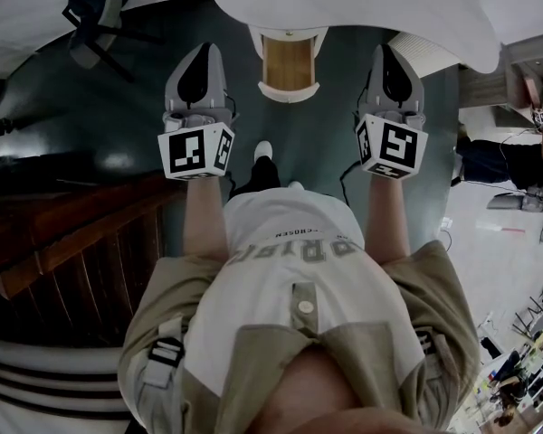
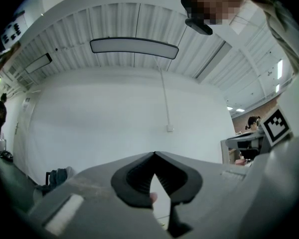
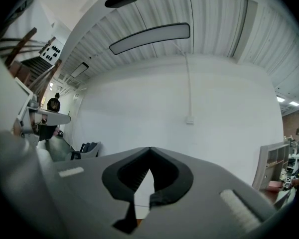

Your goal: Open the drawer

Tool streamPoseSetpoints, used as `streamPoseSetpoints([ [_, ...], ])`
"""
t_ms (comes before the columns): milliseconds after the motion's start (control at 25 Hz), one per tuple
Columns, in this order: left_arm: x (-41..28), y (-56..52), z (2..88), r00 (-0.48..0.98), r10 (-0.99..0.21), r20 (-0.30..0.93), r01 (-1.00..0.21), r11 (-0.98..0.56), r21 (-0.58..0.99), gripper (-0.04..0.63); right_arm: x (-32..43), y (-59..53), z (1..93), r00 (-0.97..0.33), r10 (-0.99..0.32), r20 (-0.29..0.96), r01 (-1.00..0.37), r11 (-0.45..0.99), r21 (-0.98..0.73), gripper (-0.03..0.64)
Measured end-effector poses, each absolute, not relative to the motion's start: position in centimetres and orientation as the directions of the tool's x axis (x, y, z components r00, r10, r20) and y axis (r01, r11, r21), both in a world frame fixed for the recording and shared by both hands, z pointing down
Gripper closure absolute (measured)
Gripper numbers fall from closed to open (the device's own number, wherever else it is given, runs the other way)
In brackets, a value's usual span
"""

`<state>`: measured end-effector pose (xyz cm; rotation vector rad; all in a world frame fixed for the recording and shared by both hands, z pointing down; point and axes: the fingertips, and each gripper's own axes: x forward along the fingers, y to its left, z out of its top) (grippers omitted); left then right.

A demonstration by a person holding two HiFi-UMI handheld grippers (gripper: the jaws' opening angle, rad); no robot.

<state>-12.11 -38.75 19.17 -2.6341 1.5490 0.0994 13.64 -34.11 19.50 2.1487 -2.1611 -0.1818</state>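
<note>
Two tools are held out level in front of the person. The left tool [image 1: 202, 49] has its jaws meeting at the tips [image 2: 153, 154], and the right tool [image 1: 386, 52] is the same [image 3: 150, 149]. Nothing sits between either pair. Both gripper views look past the tips at a bare white wall [image 2: 114, 118], so neither tool is aimed at the task's thing.

Between and beyond them, on the dark floor [image 1: 326, 143], stands a small white cabinet [image 1: 289, 93]. Its wood-coloured panel [image 1: 289, 61] is most likely the drawer. From this steep angle I cannot tell whether it is shut or already drawn out, and any handle is too small to place.

The main risk is reaching in with the jaws pressed together: the tips would strike or skid off the front instead of taking hold. A light cabinet could also slide or tip if pulled off-centre. Dark wooden furniture [image 1: 72, 233] crowds the left side and could catch that elbow.
</note>
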Motion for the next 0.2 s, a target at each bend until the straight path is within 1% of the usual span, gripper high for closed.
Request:
streamPoseSetpoints([
  [200,-12.30,-38.74,19.31,0.488,-0.868,-0.092,-0.873,-0.486,-0.042,0.588,14.05,-33.91,19.50,-0.001,-1.000,-0.022,-0.989,-0.002,0.150,0.615],
])
